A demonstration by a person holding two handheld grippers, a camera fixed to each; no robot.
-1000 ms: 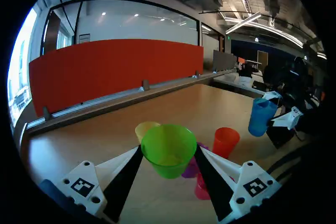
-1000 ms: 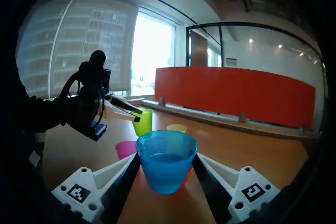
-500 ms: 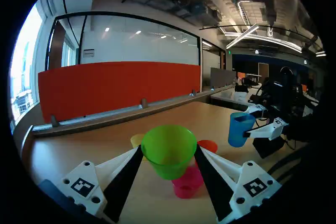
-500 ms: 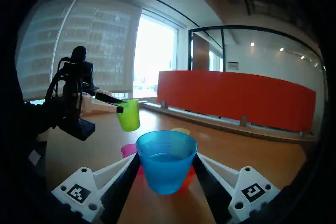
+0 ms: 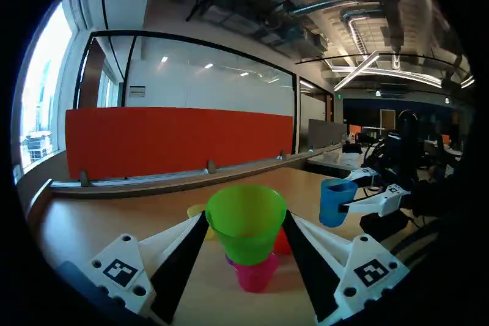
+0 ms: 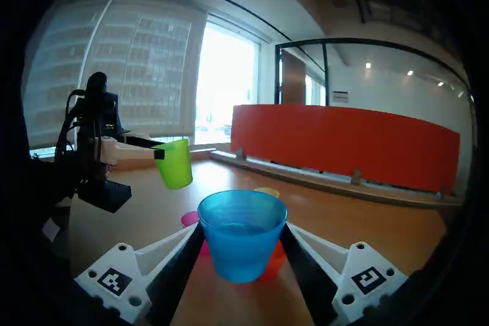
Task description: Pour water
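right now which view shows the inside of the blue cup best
The right gripper view: the blue cup sits close between the jaws, rim toward the camera, so its water line shows. The left gripper view shows it small and side-on, contents hidden.

In the left gripper view, masked by the green cup (image 5: 246,222): the top of the pink cup (image 5: 257,276), all of the yellow cup (image 5: 197,210) but a sliver of rim, all of the orange cup (image 5: 282,244) but a patch beside the jaws. Cannot tell whether the green cup holds anything. Lost in shadow at far right: the person (image 5: 437,197) past the blue cup (image 5: 333,202). In the right gripper view, tucked behind the blue cup: most of the orange cup, all but the yellow cup's rim, half the pink rim. Backlit to a dark shape and cut by the left edge: the person. Too faint to judge: the level of the water (image 6: 242,228).
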